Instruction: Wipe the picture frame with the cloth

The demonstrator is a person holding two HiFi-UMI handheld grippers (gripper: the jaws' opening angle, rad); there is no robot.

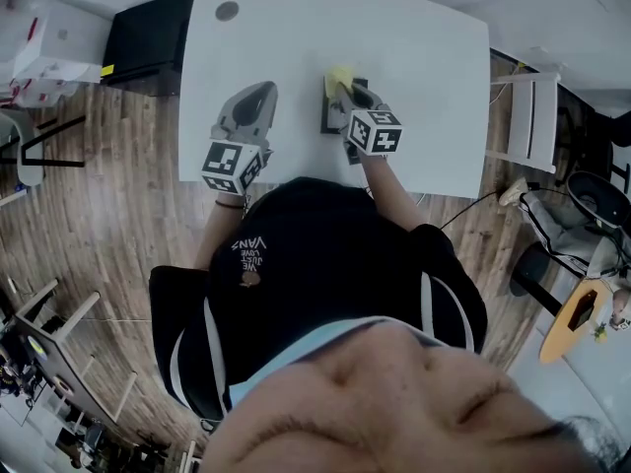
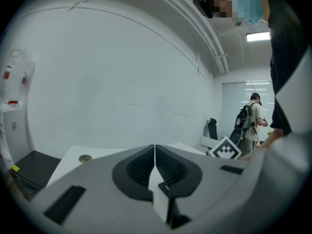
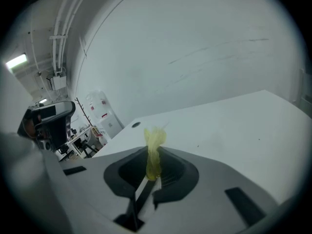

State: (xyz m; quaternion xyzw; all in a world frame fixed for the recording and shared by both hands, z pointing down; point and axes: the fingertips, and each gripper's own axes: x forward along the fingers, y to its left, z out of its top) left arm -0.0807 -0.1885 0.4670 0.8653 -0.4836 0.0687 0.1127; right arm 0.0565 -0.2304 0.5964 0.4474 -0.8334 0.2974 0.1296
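Observation:
A dark picture frame (image 1: pixel 333 114) lies on the white table (image 1: pixel 414 57), mostly covered by my right gripper (image 1: pixel 347 89). That gripper is shut on a yellow cloth (image 1: pixel 339 77), which sticks up between its closed jaws in the right gripper view as a thin yellow tuft (image 3: pixel 154 150). My left gripper (image 1: pixel 258 97) rests over the table to the left of the frame, apart from it. Its jaws meet with nothing between them in the left gripper view (image 2: pixel 155 152). The frame does not show in either gripper view.
A round cable hole (image 1: pixel 227 11) sits in the table's far left corner. A black cabinet (image 1: pixel 148 35) stands left of the table, a white chair (image 1: pixel 527 121) to its right. A person with a backpack (image 2: pixel 249 121) stands in the background.

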